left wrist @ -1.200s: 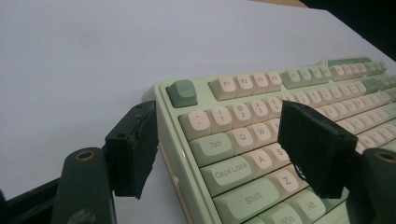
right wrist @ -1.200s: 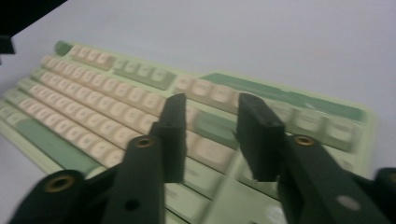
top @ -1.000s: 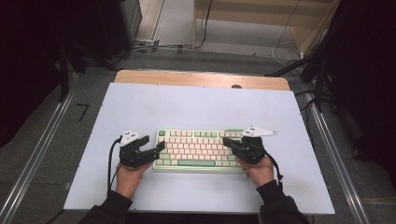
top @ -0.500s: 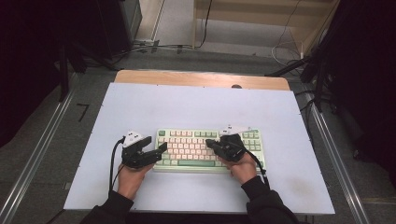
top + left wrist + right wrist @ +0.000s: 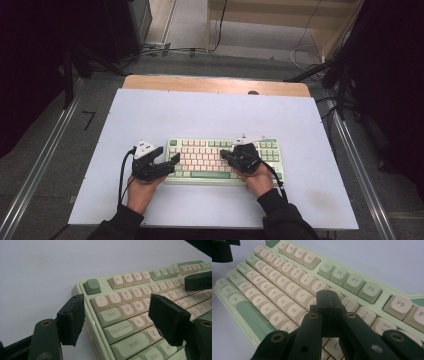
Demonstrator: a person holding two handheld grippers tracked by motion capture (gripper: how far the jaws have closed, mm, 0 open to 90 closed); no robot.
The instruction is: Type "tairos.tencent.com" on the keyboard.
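- Broadly, the pale lilac-white counter (image 5: 210,115) carries one thing to work on: a pale green plastic keyboard with cream and green keycaps (image 5: 200,150), lying flat near the person's edge, about the middle of the counter.
- Next in size, the left gripper (image 5: 167,164) sits at the keyboard's left end with its jaws spread. In the left gripper view one black pad (image 5: 71,318) hangs outside the case edge over the counter, and the other (image 5: 168,320) stands above the letter keys near A and Z. I cannot tell whether either pad touches the case, and it grips nothing.
- Then the right gripper (image 5: 226,156) is over the right-middle key rows with its jaws pressed flat together, nothing between them. In the right gripper view its joined tip (image 5: 327,298) points down at the cream keys just right of the Y and H columns.
- Judging by that pose, the step in hand is pressing a key with the closed right tip while the left steadies or brackets the keyboard's end.
- Smallest, the target keycap: the next move calls for a short, straight push down onto a single cap, with the tip centred so it does not catch a neighbour, while the keyboard is kept from sliding.
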